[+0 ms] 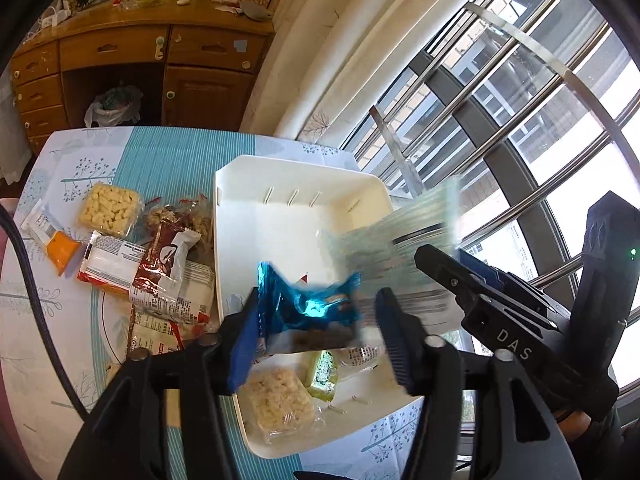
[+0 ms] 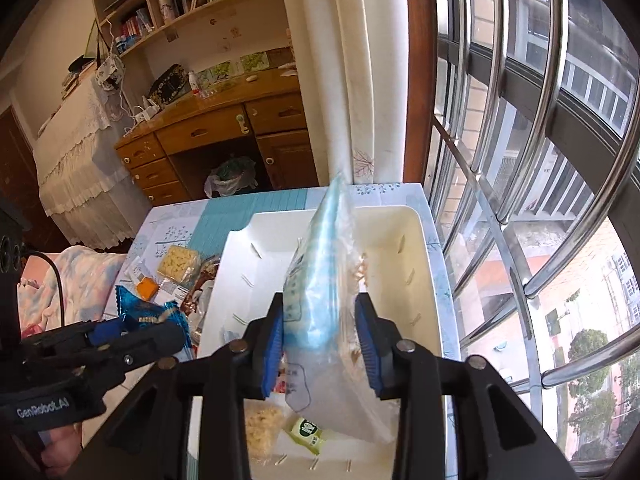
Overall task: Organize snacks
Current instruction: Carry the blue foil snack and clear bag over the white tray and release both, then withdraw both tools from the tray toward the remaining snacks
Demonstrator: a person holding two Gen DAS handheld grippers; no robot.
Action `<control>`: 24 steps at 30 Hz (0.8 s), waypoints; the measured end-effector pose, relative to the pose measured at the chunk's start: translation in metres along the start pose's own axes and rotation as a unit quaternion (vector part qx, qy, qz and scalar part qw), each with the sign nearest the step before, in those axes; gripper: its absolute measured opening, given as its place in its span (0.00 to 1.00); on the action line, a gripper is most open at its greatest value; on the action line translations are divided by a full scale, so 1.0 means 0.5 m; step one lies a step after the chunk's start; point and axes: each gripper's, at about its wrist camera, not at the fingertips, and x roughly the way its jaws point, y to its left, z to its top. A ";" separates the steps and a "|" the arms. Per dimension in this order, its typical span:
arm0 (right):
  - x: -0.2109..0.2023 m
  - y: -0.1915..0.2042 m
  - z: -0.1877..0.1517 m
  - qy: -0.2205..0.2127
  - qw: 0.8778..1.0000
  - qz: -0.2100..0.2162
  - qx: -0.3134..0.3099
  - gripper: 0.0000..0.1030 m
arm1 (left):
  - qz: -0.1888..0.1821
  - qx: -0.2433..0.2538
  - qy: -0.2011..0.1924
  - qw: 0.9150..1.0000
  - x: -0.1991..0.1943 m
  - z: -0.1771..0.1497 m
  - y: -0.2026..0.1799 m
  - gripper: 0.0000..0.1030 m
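A white tray [image 1: 224, 216] lies on the teal-patterned tablecloth [image 1: 168, 160]. My left gripper [image 1: 320, 340] hangs over the tray's near part, jaws open. A crumpled blue foil packet [image 1: 308, 308] sits between them against the left pad, with a gap to the right one. My right gripper [image 2: 322, 340] is over the tray [image 2: 434, 280], closed on a puffy pale-blue and clear bag [image 2: 316, 292] that stands upright with both pads on its sides. That bag [image 1: 400, 240] looks smeared in the left wrist view. A rice-crisp packet [image 1: 280, 400] and a green packet [image 1: 322, 372] lie in the tray.
Left of the tray, loose snacks lie on the cloth: a yellow puff packet [image 1: 110, 210], an orange-tipped packet [image 1: 60, 252], a red and white bar [image 1: 112, 264] and a brown and white wrapper [image 1: 164, 268]. A barred window [image 2: 520, 160] runs along the right. A wooden desk [image 1: 140, 52] stands behind.
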 end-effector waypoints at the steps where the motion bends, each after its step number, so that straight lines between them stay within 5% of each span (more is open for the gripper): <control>1: -0.001 -0.003 0.002 -0.002 1.000 0.005 0.005 0.44 | 0.001 -0.001 0.000 1.000 0.001 0.001 0.001 0.67; 3: -0.002 -0.008 0.004 -0.008 1.000 0.006 0.011 0.63 | 0.000 -0.003 -0.002 1.000 -0.002 0.000 0.004 0.68; 5: -0.001 -0.009 0.005 -0.007 1.000 0.007 0.014 0.68 | 0.002 -0.005 -0.004 1.000 -0.003 0.000 0.007 0.68; 13: -0.004 0.000 0.003 -0.005 1.000 0.015 0.012 0.69 | 0.010 -0.017 -0.012 1.000 -0.023 -0.005 0.017 0.80; 24: -0.028 0.027 -0.005 -0.012 0.999 0.026 0.014 0.76 | 0.017 -0.029 -0.028 0.999 -0.080 -0.032 0.038 0.83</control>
